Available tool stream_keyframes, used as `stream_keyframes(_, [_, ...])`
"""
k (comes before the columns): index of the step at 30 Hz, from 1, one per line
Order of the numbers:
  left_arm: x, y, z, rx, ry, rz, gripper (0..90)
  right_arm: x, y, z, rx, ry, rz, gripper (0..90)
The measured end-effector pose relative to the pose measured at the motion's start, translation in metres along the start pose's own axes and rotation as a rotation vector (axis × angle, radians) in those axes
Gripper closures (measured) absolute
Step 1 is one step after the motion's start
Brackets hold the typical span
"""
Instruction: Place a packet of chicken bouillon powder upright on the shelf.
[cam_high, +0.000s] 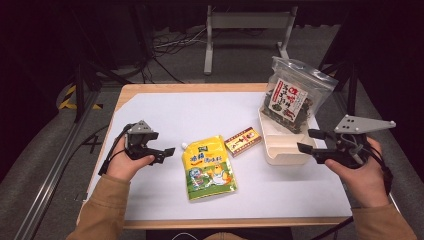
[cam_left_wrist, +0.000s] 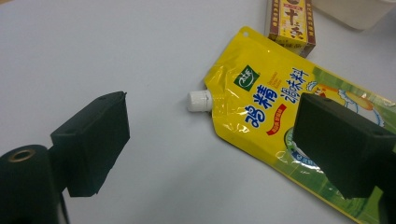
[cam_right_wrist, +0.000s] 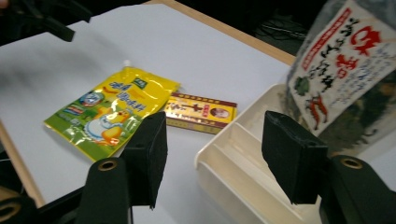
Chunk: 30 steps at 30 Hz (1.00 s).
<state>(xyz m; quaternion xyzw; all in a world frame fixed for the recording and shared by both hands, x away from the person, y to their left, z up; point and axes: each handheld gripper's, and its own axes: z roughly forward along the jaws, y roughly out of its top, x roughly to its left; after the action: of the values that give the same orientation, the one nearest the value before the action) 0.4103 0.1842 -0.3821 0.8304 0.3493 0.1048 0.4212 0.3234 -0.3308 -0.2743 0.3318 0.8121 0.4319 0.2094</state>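
With the left tongs (cam_high: 167, 152) gaping empty beside the yellow spouted sauce pouch (cam_high: 209, 167) lying flat mid-counter, pinch its thin left edge (not the white cap (cam_left_wrist: 200, 101)), while the right tongs (cam_high: 306, 141), open too, steady the cream divided tray (cam_high: 280, 150)

Bare table (cam_high: 165, 112) left of pouch (cam_high: 209, 167); box (cam_high: 243, 141) crowds tray (cam_high: 282, 145).
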Motion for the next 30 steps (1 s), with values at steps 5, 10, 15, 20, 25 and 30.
stream_keyframes(5, [-0.001,0.000,0.002,-0.007,-0.014,-0.008,7.8,0.011,-0.012,0.007,-0.003,0.037,-0.040,41.1])
stream_keyframes(10, [-0.002,0.000,0.004,0.019,-0.009,0.000,10.5,0.016,-0.020,0.014,-0.002,0.052,-0.042,41.1])
stream_keyframes(15, [-0.003,0.001,0.006,0.019,-0.014,0.005,12.5,0.020,-0.027,0.020,-0.026,0.100,-0.028,40.9])
stream_keyframes(20, [-0.004,0.002,0.009,0.022,-0.008,0.006,12.4,0.023,-0.029,0.026,-0.009,0.116,-0.031,40.4])
stream_keyframes(25, [-0.006,0.003,0.013,0.012,-0.024,-0.021,14.7,0.024,-0.032,0.029,-0.004,0.119,-0.039,39.9])
stream_keyframes(30, [-0.007,0.007,0.027,0.005,-0.038,-0.019,13.1,0.027,-0.036,0.032,0.006,0.127,-0.039,40.1])
